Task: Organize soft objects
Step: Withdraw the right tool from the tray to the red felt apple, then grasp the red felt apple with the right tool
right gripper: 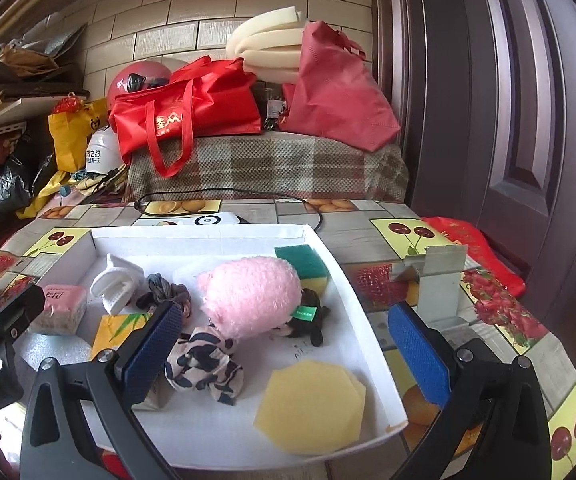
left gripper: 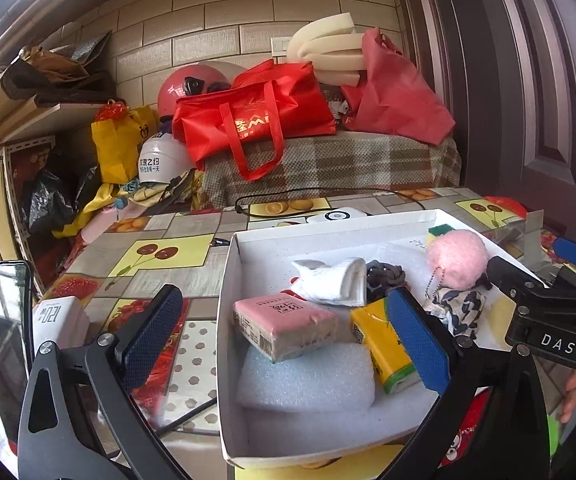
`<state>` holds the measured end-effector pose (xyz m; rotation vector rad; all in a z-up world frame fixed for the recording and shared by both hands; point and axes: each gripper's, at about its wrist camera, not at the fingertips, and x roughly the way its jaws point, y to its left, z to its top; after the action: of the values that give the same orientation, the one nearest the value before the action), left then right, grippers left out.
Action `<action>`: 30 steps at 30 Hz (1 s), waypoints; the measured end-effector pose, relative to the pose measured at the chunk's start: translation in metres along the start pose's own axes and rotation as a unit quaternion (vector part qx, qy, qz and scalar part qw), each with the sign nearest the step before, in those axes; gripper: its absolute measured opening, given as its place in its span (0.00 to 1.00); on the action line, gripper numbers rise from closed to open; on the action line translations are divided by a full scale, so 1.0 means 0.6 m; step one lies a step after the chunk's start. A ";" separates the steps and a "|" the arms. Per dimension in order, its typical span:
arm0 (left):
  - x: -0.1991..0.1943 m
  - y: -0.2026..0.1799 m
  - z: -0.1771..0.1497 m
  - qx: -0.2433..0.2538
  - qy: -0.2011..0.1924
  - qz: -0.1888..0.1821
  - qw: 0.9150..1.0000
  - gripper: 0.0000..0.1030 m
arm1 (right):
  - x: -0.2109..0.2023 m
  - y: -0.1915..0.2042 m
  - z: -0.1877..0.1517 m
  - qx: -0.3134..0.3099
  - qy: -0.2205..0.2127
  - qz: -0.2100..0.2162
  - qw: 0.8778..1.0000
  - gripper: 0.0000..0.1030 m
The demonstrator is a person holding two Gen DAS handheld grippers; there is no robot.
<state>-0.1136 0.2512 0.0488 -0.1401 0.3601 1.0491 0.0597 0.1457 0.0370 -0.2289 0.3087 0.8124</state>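
Seemingly the sorting is close to done, since every soft thing in view already lies inside the white box (left gripper: 230, 320) on the desk (left gripper: 156, 236), and both tools hang released with nothing between their pads. Furthest left, outside the box, a small white carton (left gripper: 58, 316) reads "120w". The left tool (left gripper: 288, 336) straddles the box's left wall, so the pink tissue pack (left gripper: 284, 328) lies straight ahead of it, resting on a pale foam sheet (left gripper: 307, 376) with its long axis running across the tool's line; its print is too small to read. Just right of it the yellow tissue pack (left gripper: 379, 344) touches the tool's right pad. Behind these sit a folded white cloth (left gripper: 335, 280) and a grey scrunchie (left gripper: 387, 274). The right tool (right gripper: 284, 352), whose body reads "DAS" in the left view, is the nearer one to the spotted scrunchie (right gripper: 204, 364), the pink plush (right gripper: 252, 296), and the yellow sponge (right gripper: 307, 400). A green-topped sponge (right gripper: 299, 260) sits in the far right corner. Behind, a white helmet (left gripper: 158, 160) carries Chinese characters.
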 end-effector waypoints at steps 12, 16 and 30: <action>-0.053 0.019 -0.021 -0.029 0.002 -0.013 0.999 1.00 | -0.085 -0.023 -0.045 0.026 0.012 0.052 0.998 1.00; -0.067 0.023 -0.027 -0.033 0.001 -0.013 0.999 1.00 | -0.108 0.013 -0.058 -0.011 0.030 0.089 0.996 1.00; -0.093 0.037 -0.041 -0.042 0.002 -0.015 0.999 1.00 | -0.048 0.111 -0.093 -0.141 0.167 0.089 0.972 0.62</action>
<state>-0.1631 0.2093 0.0469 -0.2225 0.3162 1.0342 -0.0187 0.1530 -0.0104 -0.6140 0.5358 0.9961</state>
